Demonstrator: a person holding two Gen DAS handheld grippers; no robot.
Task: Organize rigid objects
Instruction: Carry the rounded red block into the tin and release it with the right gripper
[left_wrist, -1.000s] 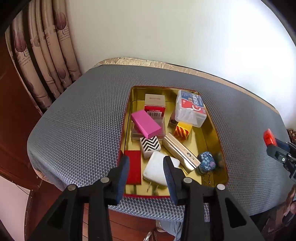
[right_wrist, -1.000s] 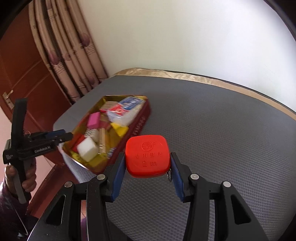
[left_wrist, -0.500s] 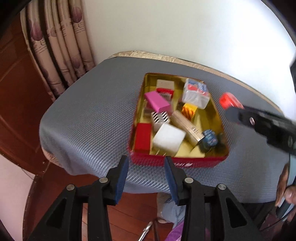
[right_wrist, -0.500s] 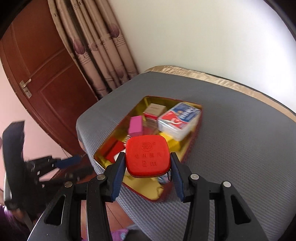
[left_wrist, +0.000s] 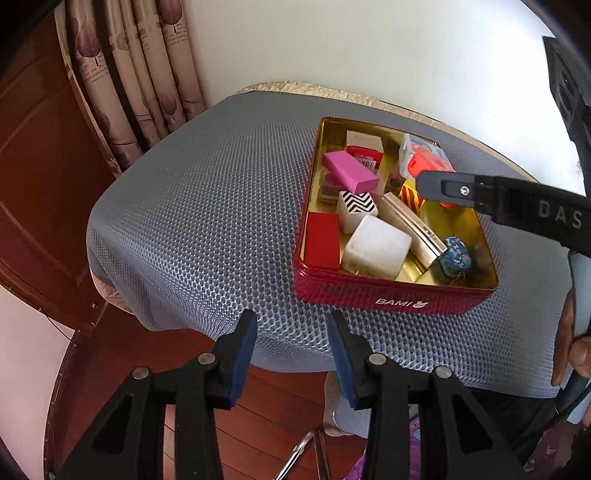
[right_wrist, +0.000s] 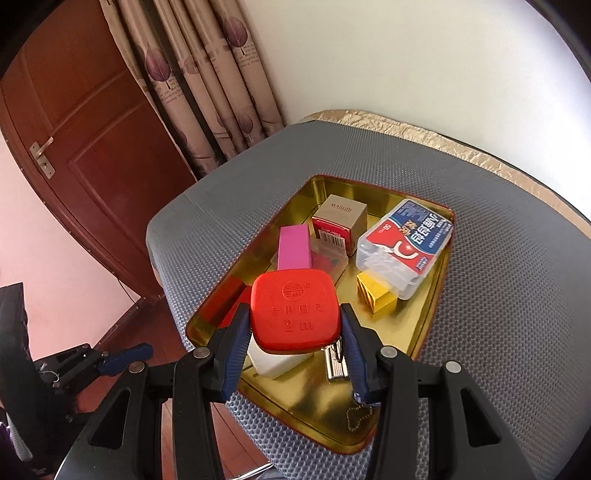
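A red tin (left_wrist: 388, 291) with a gold inside sits on the grey mesh-covered table (left_wrist: 207, 221). It holds a pink block (left_wrist: 349, 173), a zigzag-patterned box (left_wrist: 356, 205), a white cube (left_wrist: 376, 247), a gold bar (left_wrist: 410, 225), a blue patterned charm (left_wrist: 456, 256) and a clear plastic box (right_wrist: 404, 243). My right gripper (right_wrist: 293, 325) is shut on a red tape measure (right_wrist: 295, 310) and hangs over the tin's near part, above the white cube. My left gripper (left_wrist: 291, 332) stands open and empty, off the table's front edge, in front of the tin.
More items lie in the tin: a yellow cube (right_wrist: 376, 297), a beige carton (right_wrist: 343, 214) and a flat red box (left_wrist: 323, 236). Curtains (left_wrist: 129, 74) and a wooden door (right_wrist: 92, 129) stand at the left. A hand (left_wrist: 576, 350) shows at the right edge.
My right gripper has carried the red tape measure leftward from over the bare mesh to above the tin. My left gripper has drawn back from over the tin, past the table's front edge.
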